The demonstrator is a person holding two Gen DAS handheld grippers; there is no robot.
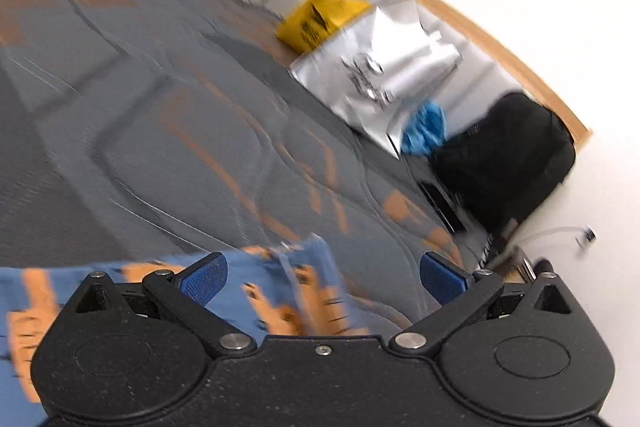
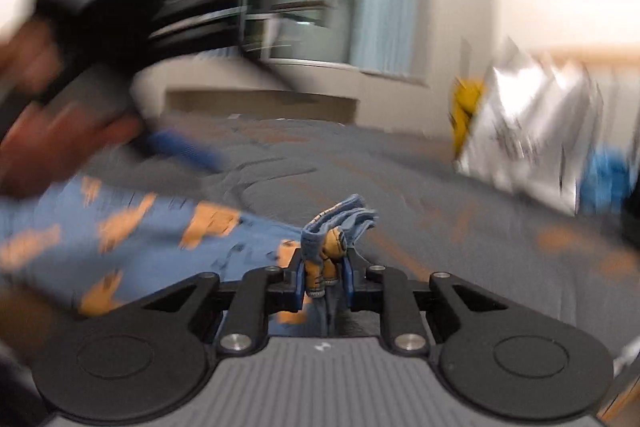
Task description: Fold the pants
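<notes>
The blue pants with orange figures lie flat on the grey patterned bedcover, their long axis stretching leftward from the right gripper, which is clamped on a bunched edge of the cloth at the pants' near right end. The left gripper has its blue pads spread wide and holds nothing, with the pants just below and to its left. The right hand looks nearer the cloth, pointing slightly downward across the bed.
</notes>
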